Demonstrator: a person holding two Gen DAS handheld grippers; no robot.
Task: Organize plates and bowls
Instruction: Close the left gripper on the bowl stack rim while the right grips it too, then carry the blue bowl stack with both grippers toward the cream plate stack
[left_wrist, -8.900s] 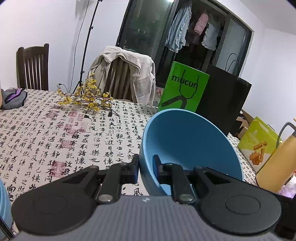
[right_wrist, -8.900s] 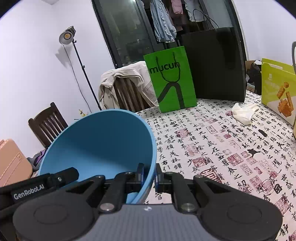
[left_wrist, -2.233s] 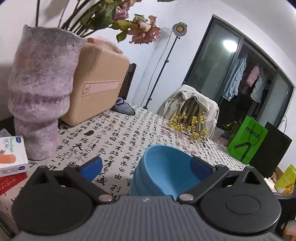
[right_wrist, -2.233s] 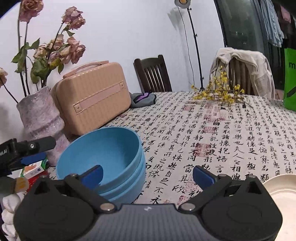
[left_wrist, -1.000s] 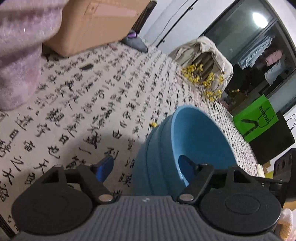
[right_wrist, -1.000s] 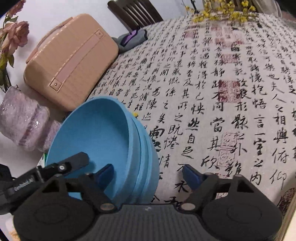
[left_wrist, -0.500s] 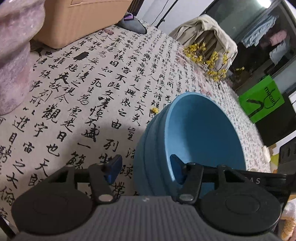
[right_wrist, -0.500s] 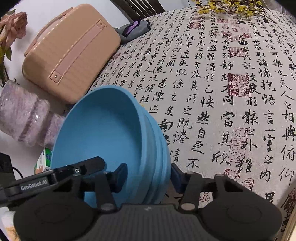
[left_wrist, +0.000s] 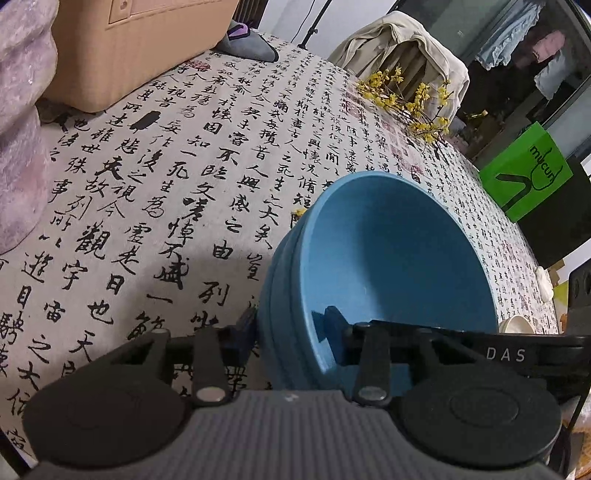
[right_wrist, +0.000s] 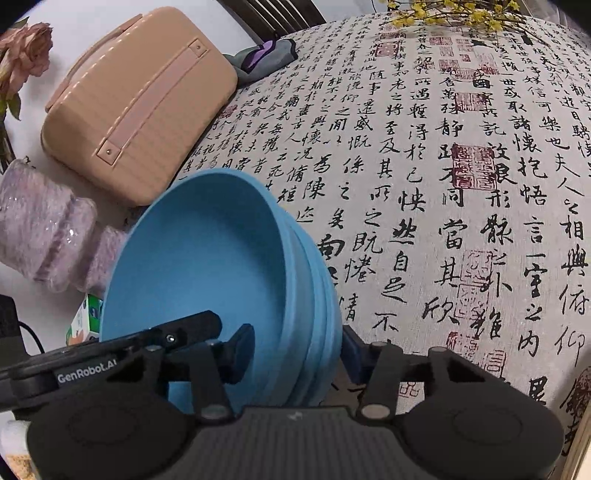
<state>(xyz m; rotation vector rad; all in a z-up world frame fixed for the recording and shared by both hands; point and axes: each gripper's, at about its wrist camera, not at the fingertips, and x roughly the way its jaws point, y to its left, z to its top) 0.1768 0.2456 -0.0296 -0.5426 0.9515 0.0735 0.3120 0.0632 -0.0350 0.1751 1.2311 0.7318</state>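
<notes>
Left gripper (left_wrist: 286, 328): fingers (left_wrist: 242, 330) straddle the near-left rim of the stack of nested blue plastic bowls (left_wrist: 388, 258), 1 finger outside the wall, 1 inside; the jaws have just been closing and now clamp the rim.

Right gripper (right_wrist: 299, 349): fingers (right_wrist: 242, 345) straddle the opposite rim of the same stack, 1 inside, 1 outside against the wall; the jaws have just been closing and grip the rim.

Stack of nested blue plastic bowls: at least 3 rims visible, tilted, standing on the counter (left_wrist: 147, 221) under a cloth printed with black calligraphy.

Near the stack: mauve ribbed vase (right_wrist: 48, 232) and peach hard-shell case (right_wrist: 136, 107), side by side. Further off: yellow flower sprig (left_wrist: 410, 99) and green paper bag (left_wrist: 524, 177).
</notes>
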